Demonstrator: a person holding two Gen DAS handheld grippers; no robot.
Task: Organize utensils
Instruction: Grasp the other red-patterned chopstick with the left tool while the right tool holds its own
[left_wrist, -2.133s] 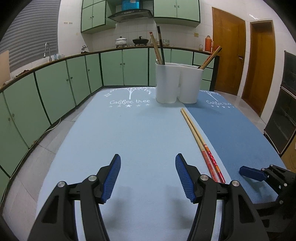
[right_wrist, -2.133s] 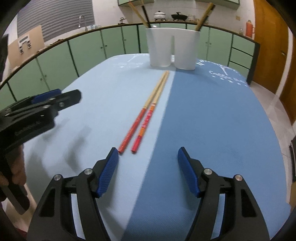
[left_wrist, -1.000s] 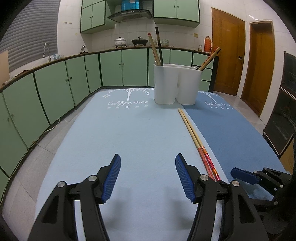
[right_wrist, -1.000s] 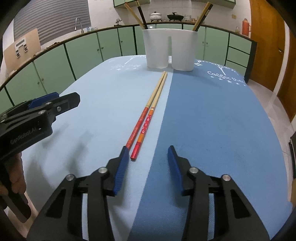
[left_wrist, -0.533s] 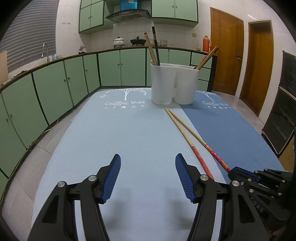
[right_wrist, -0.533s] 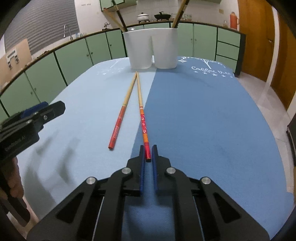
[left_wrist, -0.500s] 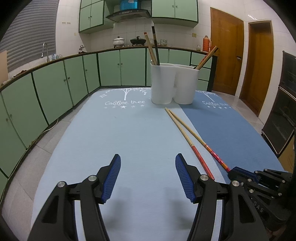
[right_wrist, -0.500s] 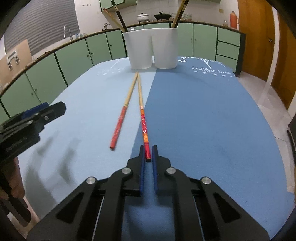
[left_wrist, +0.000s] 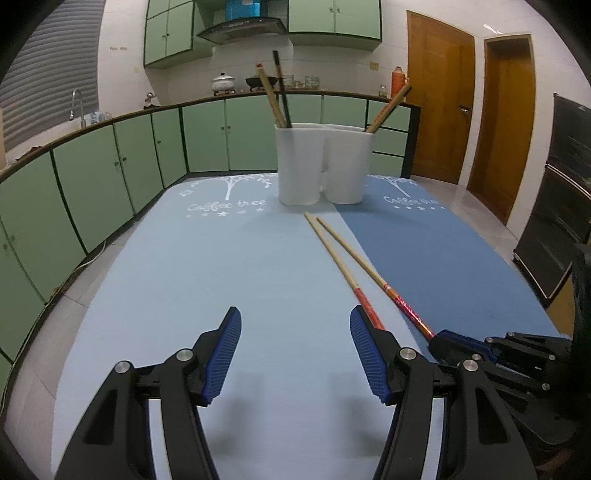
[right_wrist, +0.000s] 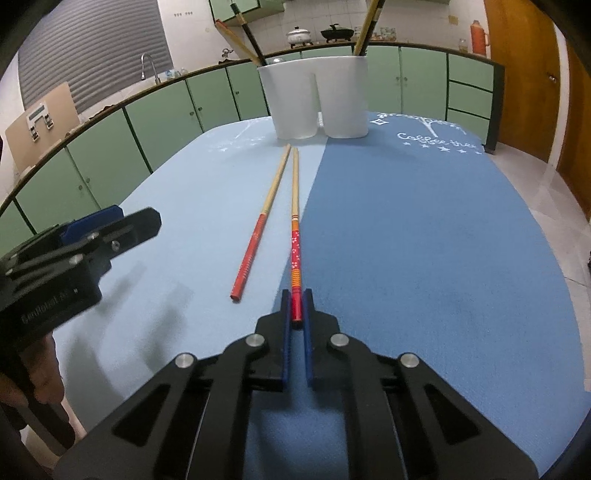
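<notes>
Holder (right_wrist: 314, 99) beyond free chopstick (right_wrist: 258, 229)

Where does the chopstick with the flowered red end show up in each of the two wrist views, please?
Left wrist view: the flowered chopstick runs diagonally right of centre, its red end going into the right gripper at lower right.
Right wrist view: it runs straight up the middle, its red end between the closed jaws at lower centre.
Shared landmark: the white utensil holder, just beyond its bare tip in both.
</notes>
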